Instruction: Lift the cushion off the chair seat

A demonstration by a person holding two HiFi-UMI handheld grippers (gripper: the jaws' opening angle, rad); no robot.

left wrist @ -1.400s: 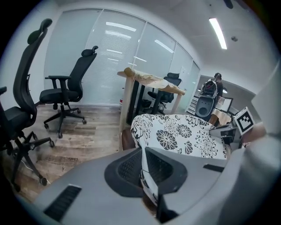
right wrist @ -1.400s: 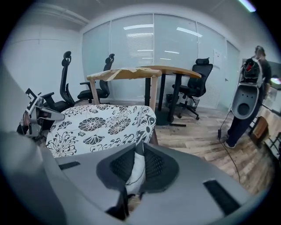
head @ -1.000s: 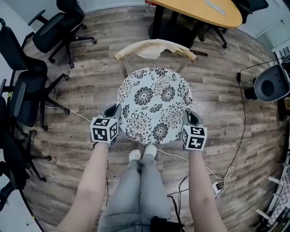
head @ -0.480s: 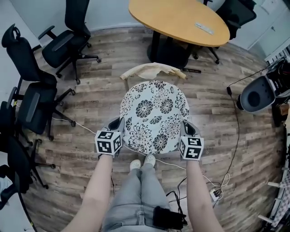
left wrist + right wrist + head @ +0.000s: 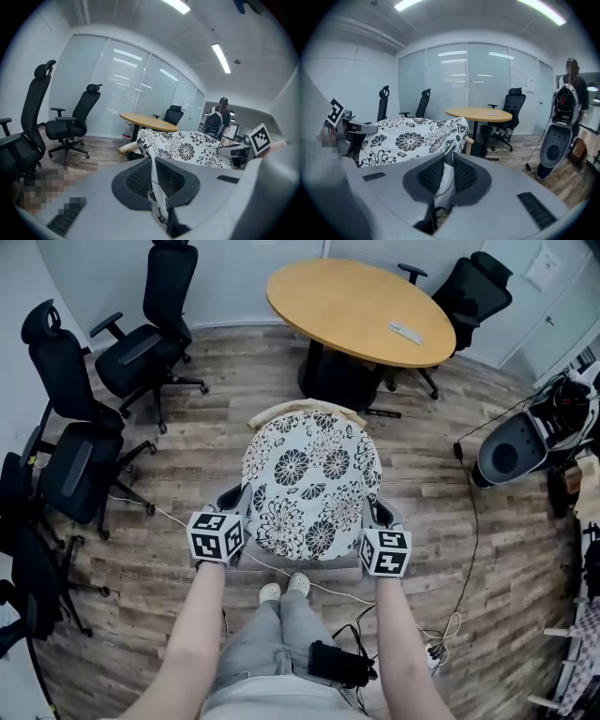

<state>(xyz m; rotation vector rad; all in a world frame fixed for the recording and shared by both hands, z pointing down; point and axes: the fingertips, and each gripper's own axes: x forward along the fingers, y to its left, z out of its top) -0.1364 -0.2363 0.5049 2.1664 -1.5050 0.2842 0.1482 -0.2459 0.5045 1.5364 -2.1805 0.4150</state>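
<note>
The round white cushion with black flower print (image 5: 311,486) hangs in the air in front of me, covering most of the wooden chair; only the chair's backrest top (image 5: 300,411) shows behind it. My left gripper (image 5: 236,511) is shut on the cushion's left edge (image 5: 157,197). My right gripper (image 5: 373,517) is shut on its right edge (image 5: 443,185). In both gripper views the fabric (image 5: 187,145) (image 5: 412,136) stretches between the two grippers, pinched flat between the pads.
A round wooden table (image 5: 359,307) stands behind the chair. Black office chairs (image 5: 141,338) (image 5: 66,456) stand at the left and one (image 5: 473,292) behind the table. A grey machine (image 5: 511,451) and floor cables (image 5: 441,634) lie at the right. A person (image 5: 571,77) stands far right.
Both grippers have risen together with the cushion, which now covers the chair seat and most of the backrest from above. The head view has tilted up, showing more of the room.
</note>
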